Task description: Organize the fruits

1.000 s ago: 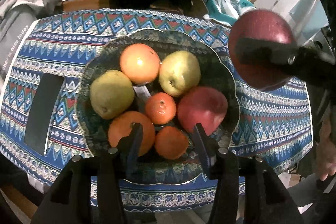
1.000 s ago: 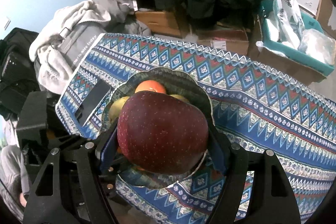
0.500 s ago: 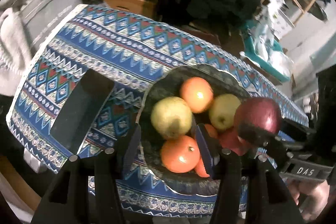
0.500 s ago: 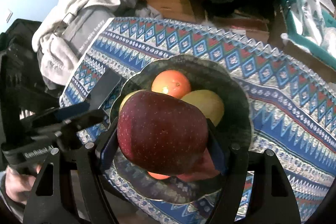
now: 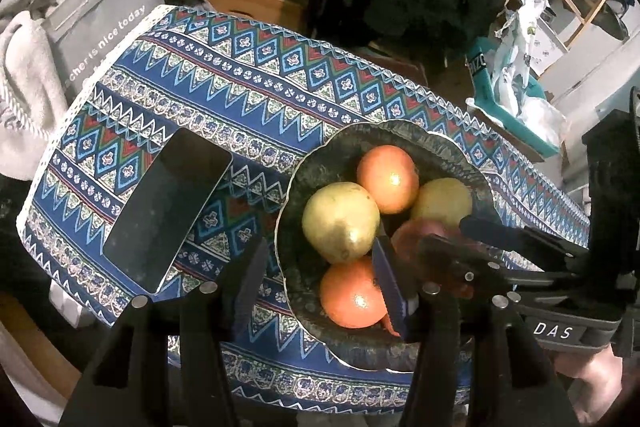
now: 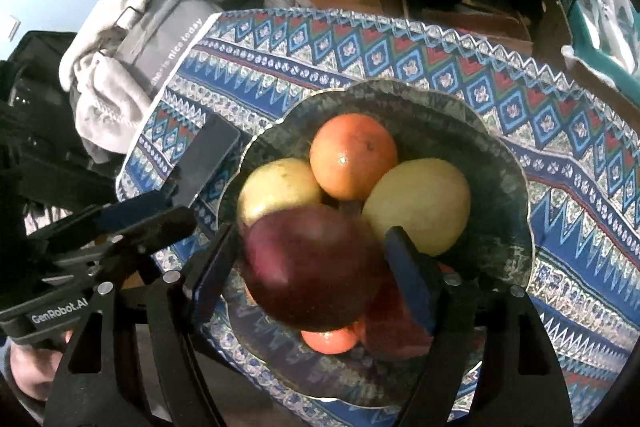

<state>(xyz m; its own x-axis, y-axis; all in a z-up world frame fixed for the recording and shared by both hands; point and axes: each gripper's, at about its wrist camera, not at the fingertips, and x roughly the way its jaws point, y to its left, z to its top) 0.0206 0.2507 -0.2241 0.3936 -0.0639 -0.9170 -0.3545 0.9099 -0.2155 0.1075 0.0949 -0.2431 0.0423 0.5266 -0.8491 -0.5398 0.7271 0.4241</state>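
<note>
Right tongs have just been spreading around my red apple, at 6 o'clock in the bowl; left tongs spread, empty.

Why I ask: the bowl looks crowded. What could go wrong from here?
The right gripper has just been opening its jaws with the red apple between them, over heaped fruit. The apple may land hard, bruise the pear, or roll over the bowl rim. The phone lies close beside the bowl and could be hit.
</note>
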